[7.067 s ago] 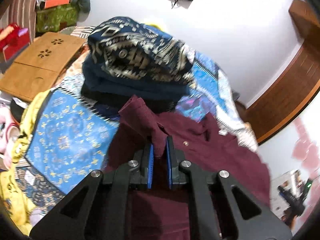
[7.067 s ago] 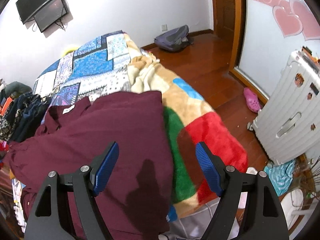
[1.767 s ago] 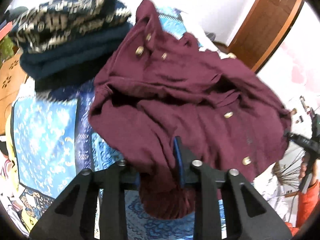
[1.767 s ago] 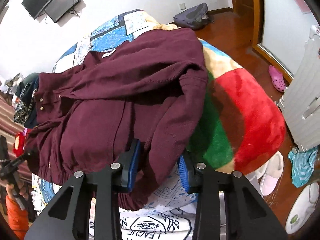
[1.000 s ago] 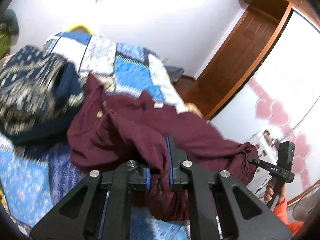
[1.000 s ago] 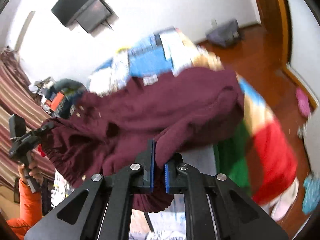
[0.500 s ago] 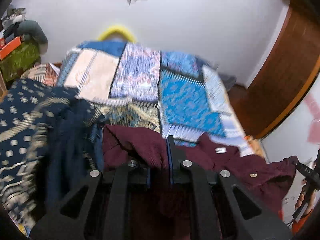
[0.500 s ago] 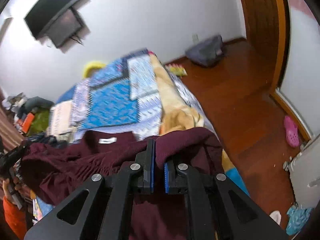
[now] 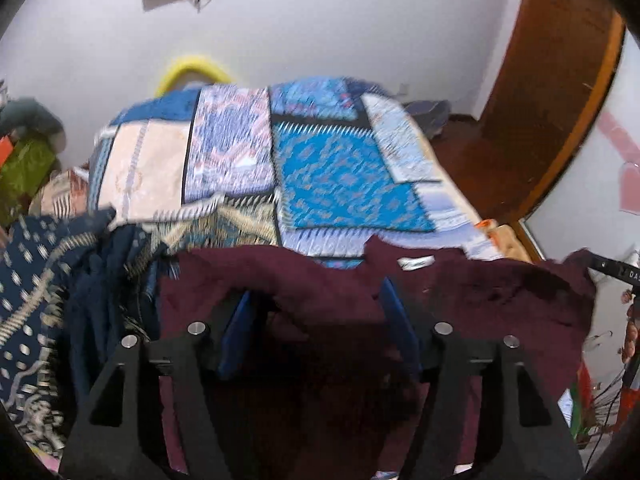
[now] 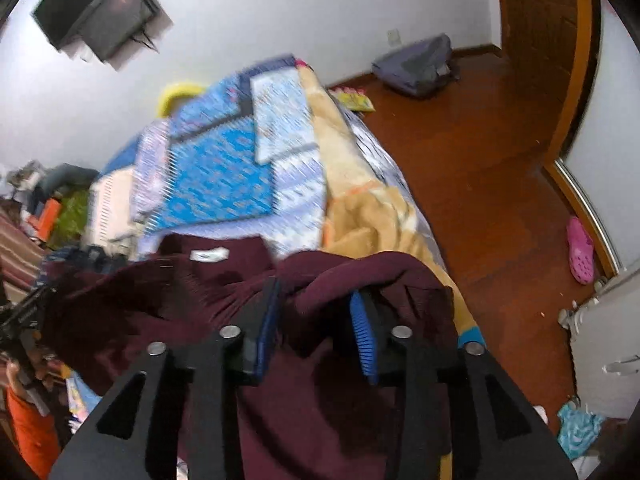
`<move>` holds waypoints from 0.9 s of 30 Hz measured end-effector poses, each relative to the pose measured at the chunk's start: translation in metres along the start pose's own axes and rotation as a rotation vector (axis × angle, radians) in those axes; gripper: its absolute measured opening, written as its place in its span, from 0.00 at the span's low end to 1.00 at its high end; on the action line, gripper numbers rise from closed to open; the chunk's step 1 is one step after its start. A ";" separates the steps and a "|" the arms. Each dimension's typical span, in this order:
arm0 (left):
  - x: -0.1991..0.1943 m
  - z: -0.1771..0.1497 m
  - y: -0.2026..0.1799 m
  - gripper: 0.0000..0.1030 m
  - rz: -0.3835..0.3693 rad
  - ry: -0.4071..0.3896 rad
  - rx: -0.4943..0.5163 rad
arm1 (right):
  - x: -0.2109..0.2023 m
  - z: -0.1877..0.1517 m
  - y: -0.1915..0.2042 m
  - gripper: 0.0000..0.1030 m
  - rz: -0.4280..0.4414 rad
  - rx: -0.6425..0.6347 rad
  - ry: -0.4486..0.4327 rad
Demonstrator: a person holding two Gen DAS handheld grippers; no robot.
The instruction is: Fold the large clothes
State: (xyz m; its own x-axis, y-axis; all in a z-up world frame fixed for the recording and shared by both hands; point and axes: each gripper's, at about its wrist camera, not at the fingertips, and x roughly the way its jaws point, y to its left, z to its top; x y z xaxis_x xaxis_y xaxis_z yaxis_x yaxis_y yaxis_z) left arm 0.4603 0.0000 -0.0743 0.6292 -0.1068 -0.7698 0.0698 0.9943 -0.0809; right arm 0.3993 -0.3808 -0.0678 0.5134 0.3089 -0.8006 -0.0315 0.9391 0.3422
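A dark maroon button-up garment point(image 9: 480, 300) lies spread across the near part of the bed, its collar and white label toward the far side; it also shows in the right wrist view point(image 10: 168, 300). My left gripper point(image 9: 316, 304) is open, its blue pads apart with a fold of the maroon cloth lying loose between them. My right gripper point(image 10: 316, 296) is open too, with a raised hump of the same cloth between its spread jaws. The image is blurred by motion.
A blue patchwork bedspread point(image 9: 332, 176) covers the bed. A pile of navy patterned clothes point(image 9: 44, 292) sits at the left. A beige and coloured blanket point(image 10: 372, 216) hangs off the bed's right side. A wooden floor with a grey bag point(image 10: 416, 64) lies beyond.
Both grippers were shut on the maroon garment half a second ago; both have now opened and let it go. The garment has come down onto the bed.
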 end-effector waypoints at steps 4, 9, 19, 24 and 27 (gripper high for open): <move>-0.040 0.004 -0.005 0.87 0.019 -0.107 0.003 | -0.037 -0.004 0.024 0.61 -0.006 -0.064 -0.144; -0.067 -0.021 0.000 0.91 0.033 -0.137 0.009 | -0.050 -0.023 0.047 0.64 -0.005 -0.157 -0.157; -0.049 -0.129 0.038 0.91 0.026 0.010 -0.147 | -0.031 -0.104 0.019 0.64 -0.087 -0.141 -0.018; -0.020 -0.161 0.041 0.91 -0.052 0.091 -0.252 | -0.018 -0.132 -0.022 0.64 0.073 0.117 0.066; -0.003 -0.160 0.038 0.91 -0.123 0.103 -0.295 | -0.005 -0.141 -0.037 0.64 0.072 0.230 0.083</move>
State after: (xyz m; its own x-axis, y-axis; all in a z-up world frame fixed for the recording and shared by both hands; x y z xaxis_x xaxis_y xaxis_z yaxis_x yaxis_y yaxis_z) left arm 0.3371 0.0386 -0.1766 0.5470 -0.2403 -0.8019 -0.0964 0.9335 -0.3455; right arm 0.2772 -0.3962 -0.1462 0.4449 0.3942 -0.8042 0.1350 0.8582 0.4953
